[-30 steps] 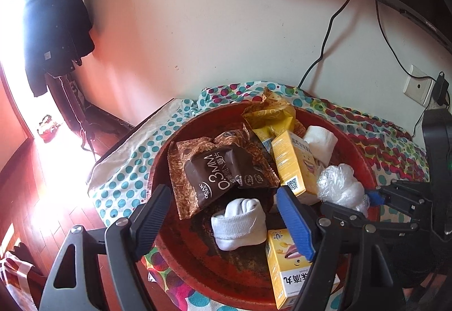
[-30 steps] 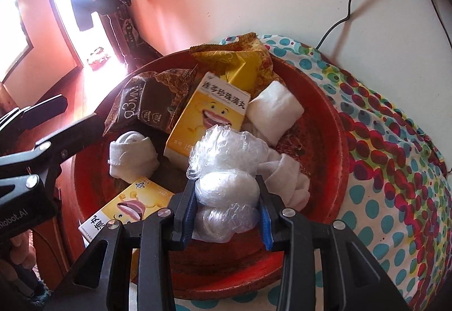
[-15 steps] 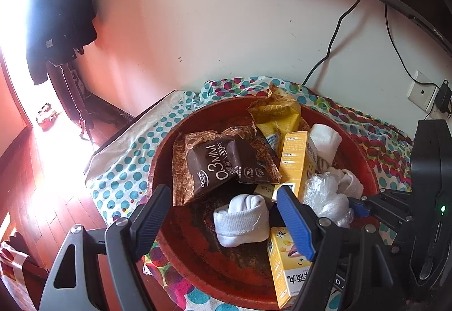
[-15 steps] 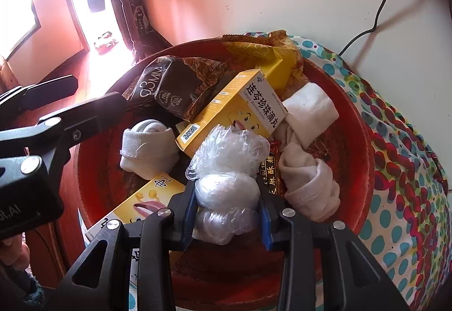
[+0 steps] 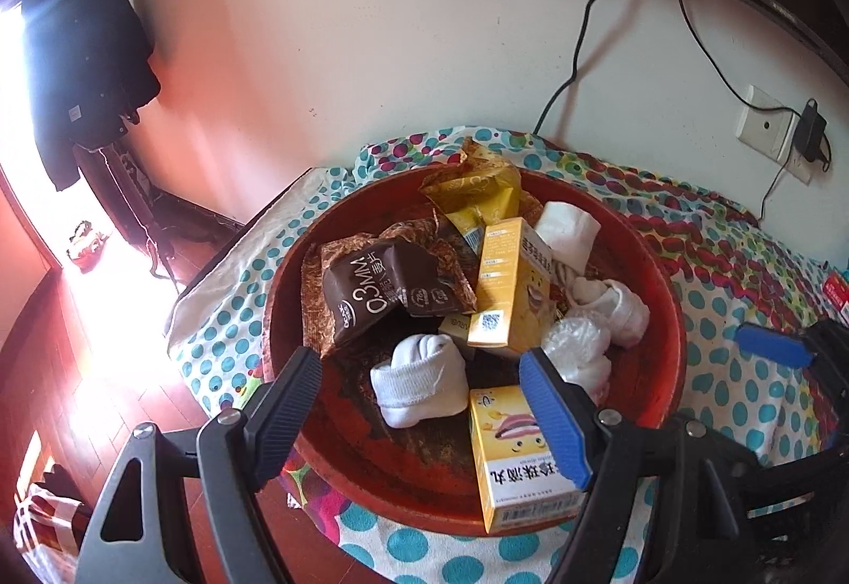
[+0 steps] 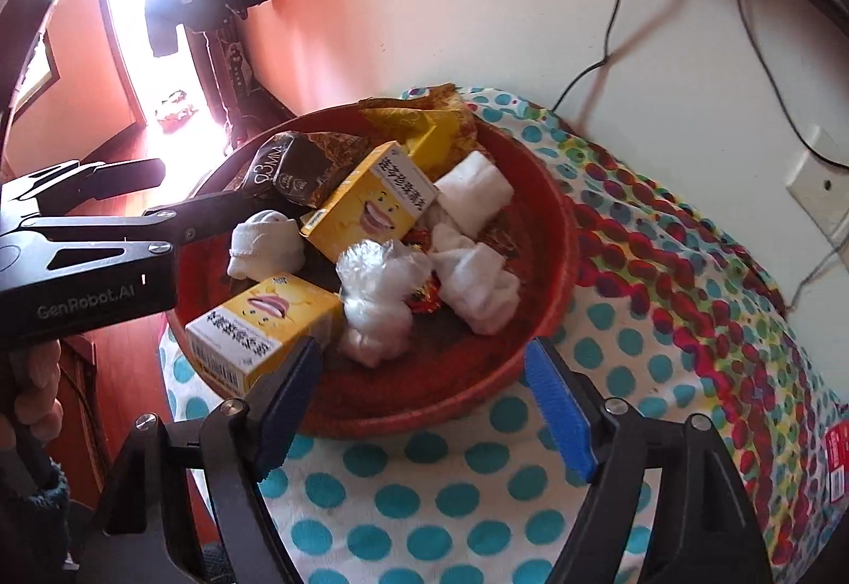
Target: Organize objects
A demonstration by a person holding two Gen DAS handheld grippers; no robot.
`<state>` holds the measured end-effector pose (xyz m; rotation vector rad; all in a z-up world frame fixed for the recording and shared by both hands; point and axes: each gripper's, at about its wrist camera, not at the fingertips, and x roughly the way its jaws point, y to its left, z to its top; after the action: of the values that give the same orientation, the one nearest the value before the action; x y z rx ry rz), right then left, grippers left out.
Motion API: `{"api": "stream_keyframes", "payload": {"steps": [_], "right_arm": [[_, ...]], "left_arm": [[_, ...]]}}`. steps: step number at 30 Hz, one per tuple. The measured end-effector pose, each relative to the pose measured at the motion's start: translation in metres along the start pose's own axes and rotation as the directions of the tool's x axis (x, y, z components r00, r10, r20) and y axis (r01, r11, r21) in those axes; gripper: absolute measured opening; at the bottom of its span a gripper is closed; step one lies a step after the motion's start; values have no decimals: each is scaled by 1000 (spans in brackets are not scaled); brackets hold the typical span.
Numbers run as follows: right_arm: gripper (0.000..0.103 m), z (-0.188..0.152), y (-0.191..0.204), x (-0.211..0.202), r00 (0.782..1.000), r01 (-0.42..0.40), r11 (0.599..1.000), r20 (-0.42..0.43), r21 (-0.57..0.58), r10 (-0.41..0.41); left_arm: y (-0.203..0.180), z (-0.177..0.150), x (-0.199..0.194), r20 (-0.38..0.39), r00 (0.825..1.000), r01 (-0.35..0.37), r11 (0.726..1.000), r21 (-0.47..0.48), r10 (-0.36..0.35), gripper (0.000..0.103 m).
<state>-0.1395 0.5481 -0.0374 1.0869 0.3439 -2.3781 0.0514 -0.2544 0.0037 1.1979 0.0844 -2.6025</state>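
A round red basin (image 6: 536,266) sits on a desk covered by a polka-dot cloth (image 6: 424,504), close to a pale wall. Inside it lies a loose pile of things. A crumpled clear plastic bag (image 6: 379,297) rests near the middle, toward the near rim, free of any grip. Just left of it lies a yellow box (image 6: 260,324) against the near-left rim, and a second yellow box (image 6: 371,207) leans tilted behind the bag. A rolled white sock (image 6: 262,244) sits to the left between the two boxes; another white sock (image 6: 477,287) lies just right of the bag, and a folded white cloth (image 6: 475,191) is farther back. A brown snack packet (image 6: 289,170) and a gold wrapper (image 6: 414,117) fill the far side.

The right claw (image 6: 422,403) is opening, its blue pads spread wide over the near rim with nothing between them. The left claw (image 5: 419,403) also stands apart, hovering at the near-left rim over the rolled sock and clamping nothing. A hand (image 6: 32,393) grips its handle at the left edge.
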Motion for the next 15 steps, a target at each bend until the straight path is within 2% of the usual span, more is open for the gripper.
{"api": "stream_keyframes", "payload": {"steps": [1, 2, 3, 4, 6, 7, 9, 10, 11, 13, 15], "right_arm": [[83, -7, 14, -7, 1000, 14, 1000, 3, 15, -14], [86, -2, 54, -9, 1000, 21, 999, 8, 30, -21], [87, -8, 66, -11, 1000, 26, 998, 10, 51, -27], [88, -8, 98, -24, 999, 32, 997, 5, 69, -32], [90, -14, 117, -28, 999, 38, 994, -19, 103, -36], [91, 2, 149, -23, 999, 41, 993, -30, 112, -38], [92, 5, 186, -30, 998, 46, 992, -58, 120, -39], [92, 22, 219, -30, 997, 41, 992, -65, 119, -33], [92, 16, 229, -26, 997, 35, 992, -66, 117, -28], [92, 1, 222, -35, 997, 41, 992, -63, 117, -34], [92, 4, 230, -34, 998, 34, 992, -61, 124, -26]], "left_arm": [[-4, -1, -3, -6, 1000, -4, 1000, 8, 4, 80], [-8, -1, -8, -13, 1000, 2, 1000, 13, -1, 80], [-11, -1, -10, -19, 1000, 11, 1000, 14, -10, 80], [-14, -1, -13, -27, 999, 31, 999, 9, -31, 80], [-18, 0, -17, -47, 998, 53, 999, -1, -53, 80], [-21, 1, -18, -61, 997, 53, 999, -6, -54, 80], [-26, 1, -19, -77, 996, 50, 999, -7, -50, 80], [-29, 1, -21, -82, 995, 50, 999, -7, -50, 80], [-31, 1, -21, -88, 995, 51, 999, -5, -51, 80], [-36, 1, -22, -98, 994, 56, 998, -6, -56, 80], [-41, 0, -23, -99, 992, 76, 997, -4, -76, 80]]}}
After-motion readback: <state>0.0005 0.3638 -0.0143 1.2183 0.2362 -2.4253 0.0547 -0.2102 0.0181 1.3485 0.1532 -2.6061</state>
